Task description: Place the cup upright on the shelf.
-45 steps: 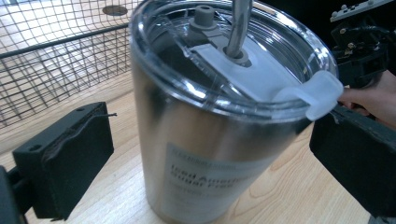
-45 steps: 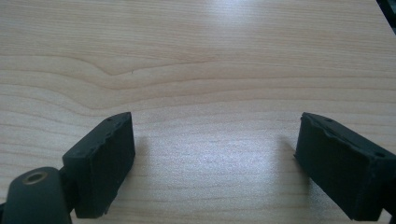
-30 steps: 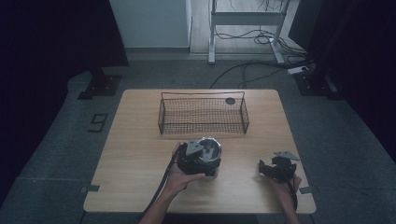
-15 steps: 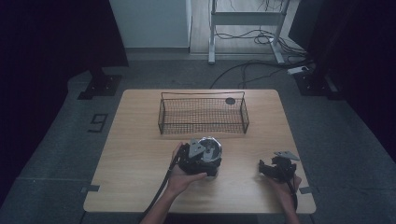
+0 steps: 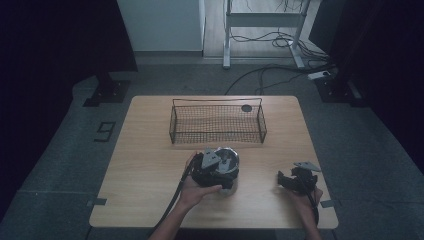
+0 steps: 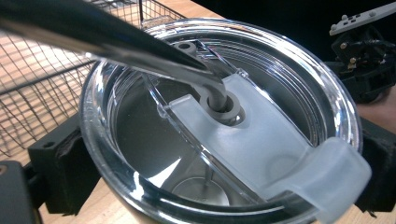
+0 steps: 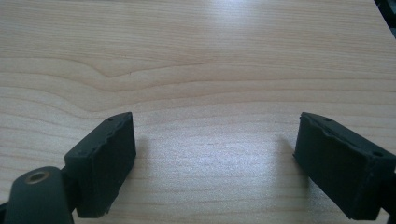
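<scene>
So the steel tumbler (image 5: pixel 226 167) with the clear lid (image 6: pixel 224 116) and metal straw (image 6: pixel 140 51) sits on the counter (image 5: pixel 150 165), just in front of the wire basket (image 5: pixel 218 121). The left gripper (image 5: pixel 212 169) has its jaws either side of the tumbler, one pad against each wall, and they've just been closing in on it. The right gripper (image 5: pixel 296 180) rests on the counter well off to the tumbler's right, jaws wide apart with bare wood between them.
</scene>
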Tool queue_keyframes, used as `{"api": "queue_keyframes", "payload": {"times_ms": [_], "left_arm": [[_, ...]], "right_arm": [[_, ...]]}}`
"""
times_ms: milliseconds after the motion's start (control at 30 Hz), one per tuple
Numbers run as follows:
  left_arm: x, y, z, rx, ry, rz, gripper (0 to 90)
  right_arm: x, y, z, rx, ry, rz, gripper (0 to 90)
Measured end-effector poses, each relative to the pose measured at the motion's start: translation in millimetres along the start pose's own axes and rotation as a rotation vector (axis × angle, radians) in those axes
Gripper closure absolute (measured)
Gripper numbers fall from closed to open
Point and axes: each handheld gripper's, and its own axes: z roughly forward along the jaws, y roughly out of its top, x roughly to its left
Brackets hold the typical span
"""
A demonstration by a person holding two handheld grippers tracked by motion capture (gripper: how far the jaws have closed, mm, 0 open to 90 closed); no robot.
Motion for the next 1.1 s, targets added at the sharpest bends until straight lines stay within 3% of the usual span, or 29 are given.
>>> {"api": "queue_keyframes", "payload": {"times_ms": [267, 633, 1100], "left_arm": [[4.3, 14.4, -8.1, 0.014, 0.022, -0.003, 3.6], [14.4, 32.5, -21.8, -0.018, 0.037, -0.009, 3.6], [25.0, 48.9, -21.8, -0.048, 0.044, -0.037, 3.7]], "right_arm": [[-0.4, 0.1, 0.2, -0.001, -0.001, -0.001, 12.4], [-0.3, 0.1, 0.2, -0.002, -0.003, 0.001, 12.7], [-0.8, 0.5, 0.1, 0.002, -0.007, 0.000, 12.8]]}}
